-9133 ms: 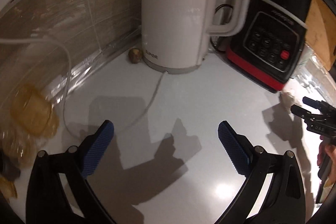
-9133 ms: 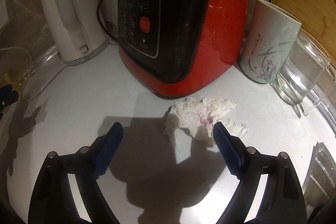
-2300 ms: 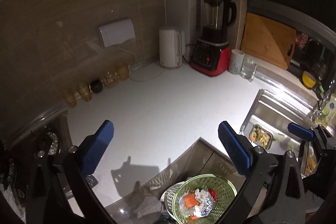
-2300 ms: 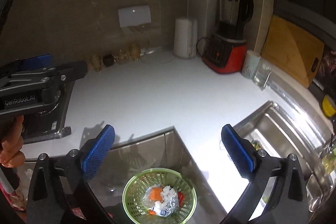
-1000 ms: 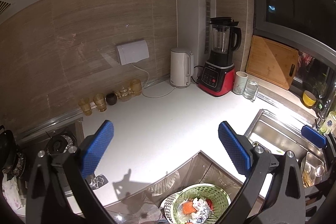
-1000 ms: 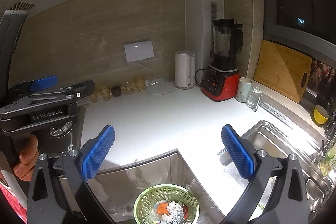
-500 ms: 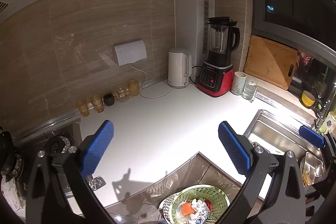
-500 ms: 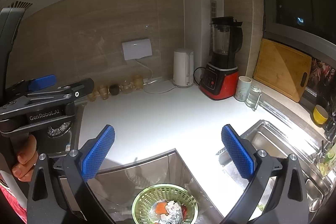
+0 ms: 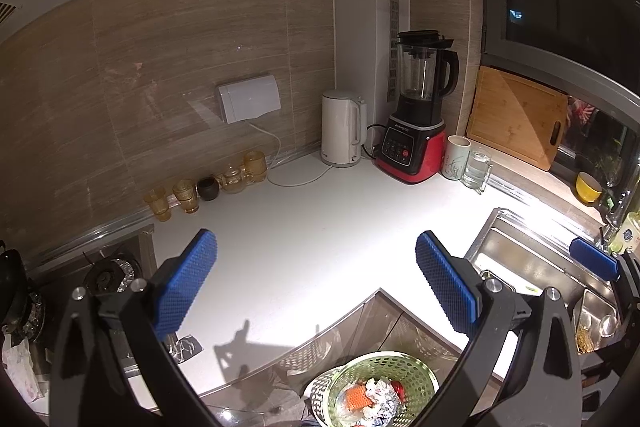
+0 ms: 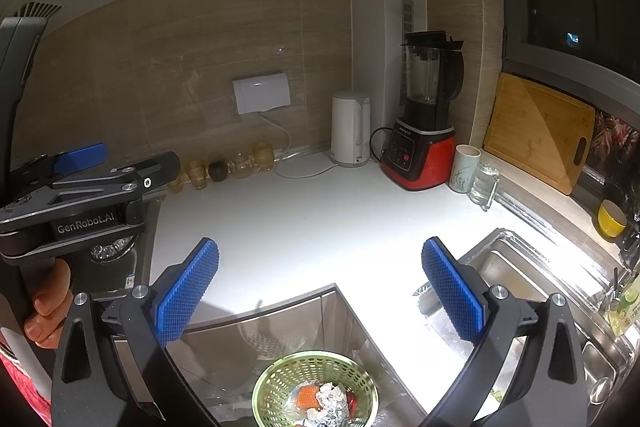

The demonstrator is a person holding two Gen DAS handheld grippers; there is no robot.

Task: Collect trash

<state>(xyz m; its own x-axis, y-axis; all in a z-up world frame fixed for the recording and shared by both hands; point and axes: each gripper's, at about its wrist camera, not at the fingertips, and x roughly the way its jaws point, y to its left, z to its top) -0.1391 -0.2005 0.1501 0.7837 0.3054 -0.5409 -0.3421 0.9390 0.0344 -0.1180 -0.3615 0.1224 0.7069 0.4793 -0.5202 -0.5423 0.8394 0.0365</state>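
While you look through the left camera, your left gripper [image 9: 316, 281] is wide apart and holds nothing; the trash [image 9: 370, 393] sits in the green basket [image 9: 420, 367] at 6 o'clock. Through the right camera, your right gripper [image 10: 320, 285] is apart too, above that basket. Scan the white counter [image 10: 304, 215] slowly for leftover scraps.

The left claw [image 9: 316, 291] hangs wide apart and empty over the white worktop [image 9: 320, 227]. Below it sits a green basket [image 9: 416, 367] holding crumpled trash [image 9: 372, 395].
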